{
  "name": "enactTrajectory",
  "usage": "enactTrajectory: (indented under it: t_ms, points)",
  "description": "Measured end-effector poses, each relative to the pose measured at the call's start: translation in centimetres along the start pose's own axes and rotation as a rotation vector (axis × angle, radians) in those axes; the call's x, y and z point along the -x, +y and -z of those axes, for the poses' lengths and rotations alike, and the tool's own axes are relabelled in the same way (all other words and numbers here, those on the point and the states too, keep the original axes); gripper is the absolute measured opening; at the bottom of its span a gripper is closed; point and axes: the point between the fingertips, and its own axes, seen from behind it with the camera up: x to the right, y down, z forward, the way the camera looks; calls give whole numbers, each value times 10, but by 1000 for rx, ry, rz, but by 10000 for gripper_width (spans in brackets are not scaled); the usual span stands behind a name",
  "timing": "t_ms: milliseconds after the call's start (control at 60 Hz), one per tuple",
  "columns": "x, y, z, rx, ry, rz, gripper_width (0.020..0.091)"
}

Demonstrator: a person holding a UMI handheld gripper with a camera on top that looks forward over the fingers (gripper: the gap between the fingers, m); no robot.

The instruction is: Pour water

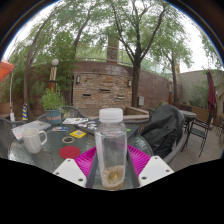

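You are looking out along the gripper [112, 168] at a garden table [20, 150], with trees and a stone wall behind it.

Furthest to your left, on the tabletop, sits a white mug [34, 140], handle side turned partly toward you. It stands well apart from the fingers and looks like the likely place for the water, though that is a judgement from the task alone. Behind it, a potted plant [52, 101] stands at the table's far edge. Moving right, a small red round thing [70, 152] lies flat on the table just ahead of the left finger; you cannot tell what it is. Beyond that lies a flat yellow item [77, 133], too small to identify.

In the middle, a clear plastic bottle [111, 148] with a white cap stands upright between the two pink pads [86, 157]. The pads sit against its lower body on both sides, so the claw appears clenched on the bottle. The cap is on, so it seems pouring cannot start yet.

Expect the bottle to be light and thin-walled: it will likely dent under a hard squeeze and could slip on its smooth sides. The mid-to-lower body, where the pads are now, looks like the sound place to hold. How much water it holds is hard to see.

To the right, a dark chair [160, 125] stands beside the table.
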Motion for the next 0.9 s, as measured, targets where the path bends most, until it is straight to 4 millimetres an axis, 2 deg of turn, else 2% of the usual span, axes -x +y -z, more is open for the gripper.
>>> enactTrajectory:
  t_ms: [17,67,250,317,333,383,433,517,533,617,683,783,800,833,850,900]
  points:
    - [1,3,-3,11,-6,5,514]
    - [1,-1,-5,-16,-11,-7,508]
    - [0,6,0,17,0,-38,440]
    - [1,-3,-5,45,13,-3,434]
    - [4,-7,-5,42,15,19,412]
    - [15,-22,-5,16,26,114,412]
    - [32,-49,-6,-5,22,247,411]
    - [74,-86,-11,-71,31,544,410]
    - [81,-98,-11,-77,20,610,411]
    - [129,-125,-15,-135,22,972,410]
    - [166,-131,-19,-168,29,1240,410]
    - [211,-124,-29,-215,29,1624,410]
    - [207,-128,-34,-220,3,1675,410]
    - [215,-126,-36,-238,19,1787,410]
    - [227,-120,-33,-248,61,1849,410]
    - [230,-121,-43,-275,38,2014,410]
